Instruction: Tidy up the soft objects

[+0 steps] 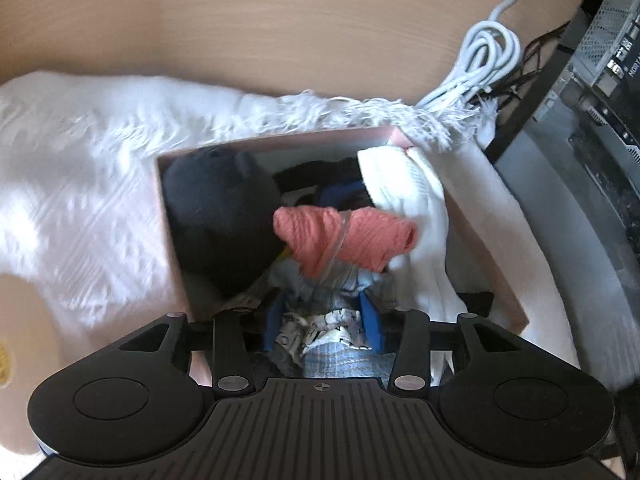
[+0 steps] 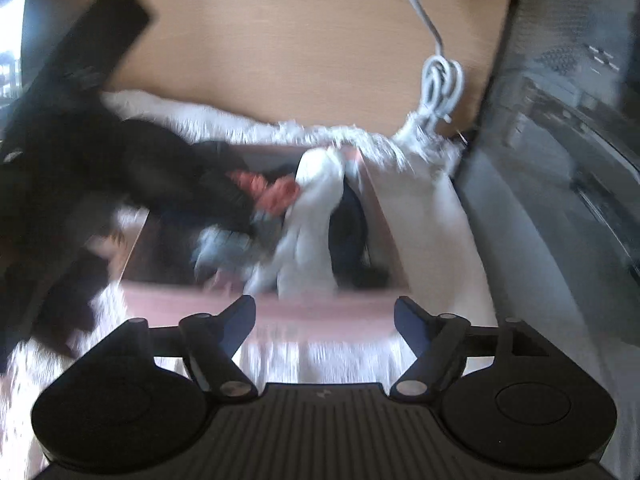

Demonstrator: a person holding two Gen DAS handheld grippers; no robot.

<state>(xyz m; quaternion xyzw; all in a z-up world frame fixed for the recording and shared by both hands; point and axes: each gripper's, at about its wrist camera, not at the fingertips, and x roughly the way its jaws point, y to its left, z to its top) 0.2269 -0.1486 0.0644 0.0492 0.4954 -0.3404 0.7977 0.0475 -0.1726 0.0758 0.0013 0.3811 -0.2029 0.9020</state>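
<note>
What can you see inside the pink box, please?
The pink box holds a dark rounded soft item, a salmon knit roll, white cloth and blue patterned fabrics. Its bottom is covered.

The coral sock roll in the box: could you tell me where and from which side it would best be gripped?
I would grip the coral sock roll across its narrow middle, where a clear band cinches it, coming from above. It lies on top of the pile in the pink box, with the dark bundle and the white cloth crowding its two ends, so only the top is free.
</note>
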